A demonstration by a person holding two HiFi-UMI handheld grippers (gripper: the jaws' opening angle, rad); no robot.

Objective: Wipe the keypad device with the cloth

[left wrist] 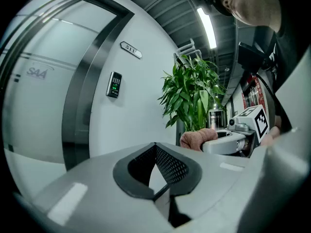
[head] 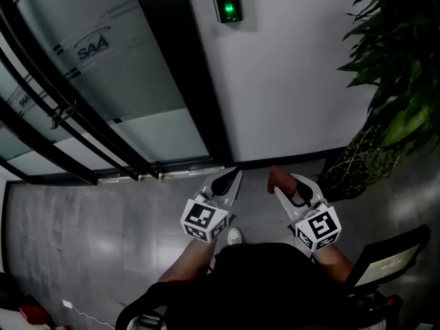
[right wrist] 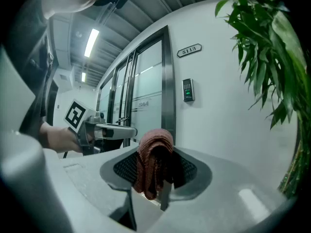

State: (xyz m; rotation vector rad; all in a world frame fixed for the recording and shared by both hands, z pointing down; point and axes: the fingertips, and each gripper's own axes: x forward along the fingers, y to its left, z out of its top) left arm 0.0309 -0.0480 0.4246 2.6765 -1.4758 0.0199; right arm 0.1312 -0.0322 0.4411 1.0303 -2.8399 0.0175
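The keypad device (head: 227,0) hangs high on the white wall with a green light on; it also shows small in the left gripper view (left wrist: 114,84) and the right gripper view (right wrist: 188,90). My right gripper (head: 289,188) is shut on a reddish-brown cloth (right wrist: 153,161), which drapes over the jaws. My left gripper (head: 225,182) is beside it, jaws together and empty. Both grippers are held low, well short of the keypad. From the left gripper view, the right gripper (left wrist: 221,142) and the cloth (left wrist: 197,137) sit to its right.
A dark door frame (head: 185,67) and a frosted glass door (head: 103,81) with a bar handle (head: 62,112) stand left of the keypad. A tall potted plant (head: 399,81) fills the right side. A number plate (right wrist: 189,50) is above the keypad.
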